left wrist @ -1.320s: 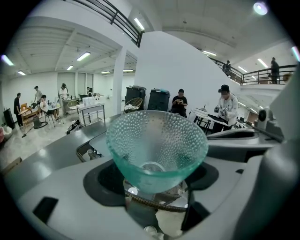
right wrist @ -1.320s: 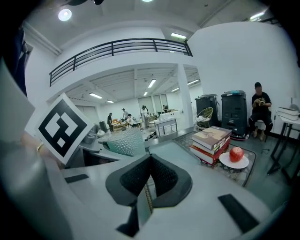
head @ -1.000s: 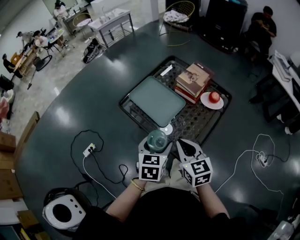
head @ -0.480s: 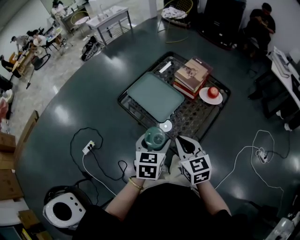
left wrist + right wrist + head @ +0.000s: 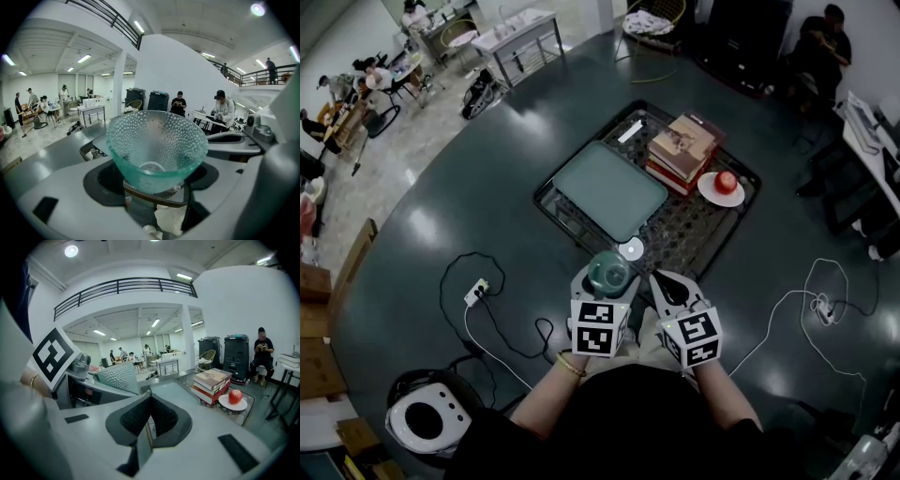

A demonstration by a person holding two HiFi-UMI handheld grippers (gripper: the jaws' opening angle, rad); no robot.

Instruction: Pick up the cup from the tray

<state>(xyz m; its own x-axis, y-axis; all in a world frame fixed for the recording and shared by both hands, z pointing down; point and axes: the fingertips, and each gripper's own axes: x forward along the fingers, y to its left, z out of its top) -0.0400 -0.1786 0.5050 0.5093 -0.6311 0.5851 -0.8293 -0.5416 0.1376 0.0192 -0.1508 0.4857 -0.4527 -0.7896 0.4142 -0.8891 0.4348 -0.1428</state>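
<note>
Right at the lower middle of the head view, the cup (image 5: 609, 274), a dimpled teal glass, sits pinched between the jaws of the left gripper (image 5: 607, 283). The left gripper view shows the cup (image 5: 157, 150) with its wide mouth turned up toward the camera and the jaw pads pressing on its narrow base from both sides. It hangs at the near edge of the tray (image 5: 547, 210), whose dark wire rim runs diagonally just above it in the frame. A small white disc (image 5: 631, 249) lies just beyond the cup on the tray's mesh. Just to the right, the right gripper (image 5: 666, 287) rests beside the left one, its jaws pressed together on nothing, as the right gripper view (image 5: 150, 417) shows. Farther up the tray, a pale green board (image 5: 611, 190) fills the left half. A stack of books (image 5: 682, 148) and a red apple (image 5: 727, 183) on a white plate (image 5: 718, 199) crowd the upper right corner. Around the tray the dark round table (image 5: 478, 178) lies open to the upper left. A white power strip (image 5: 477, 298) with looping cable lies at the lower left of the grippers, and another cable (image 5: 811, 309) lies at the right edge.
</note>
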